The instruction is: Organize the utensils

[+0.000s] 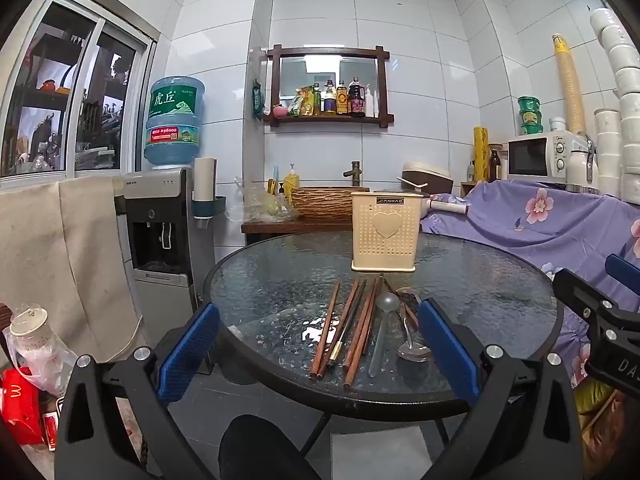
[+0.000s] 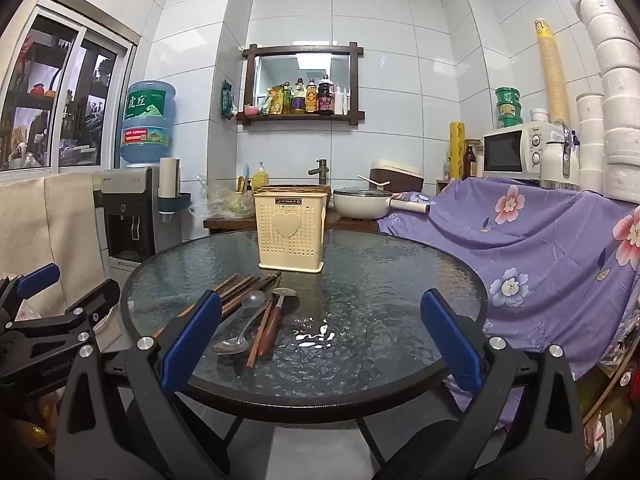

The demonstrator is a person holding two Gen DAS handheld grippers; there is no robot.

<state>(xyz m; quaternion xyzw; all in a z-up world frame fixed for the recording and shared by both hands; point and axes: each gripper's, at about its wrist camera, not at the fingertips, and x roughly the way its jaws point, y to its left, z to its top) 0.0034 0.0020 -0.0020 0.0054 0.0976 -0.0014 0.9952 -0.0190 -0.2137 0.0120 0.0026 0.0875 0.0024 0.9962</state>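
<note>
A cream perforated utensil holder [image 1: 386, 232] [image 2: 290, 232] with a heart on its front stands upright at the far side of a round glass table [image 1: 280, 288] [image 2: 380, 280]. In front of it lie several brown chopsticks [image 1: 352, 328] [image 2: 240, 290], a translucent plastic spoon [image 1: 385, 312] [image 2: 252, 302], a metal spoon [image 1: 414, 350] [image 2: 231, 346] and a wood-handled spoon [image 2: 280, 304]. My left gripper [image 1: 318, 354] hangs open just before the table's near edge, facing the utensils. My right gripper [image 2: 320, 344] is open too, facing bare glass right of the pile. Neither holds anything.
A purple flowered cloth [image 1: 560, 224] [image 2: 540, 240] covers furniture right of the table. A water dispenser [image 1: 160, 224] stands at the left. Behind are a wooden counter with a basin [image 1: 328, 200], a white pan [image 2: 362, 202] and a microwave [image 2: 516, 152]. A dark knee [image 1: 256, 440] shows below.
</note>
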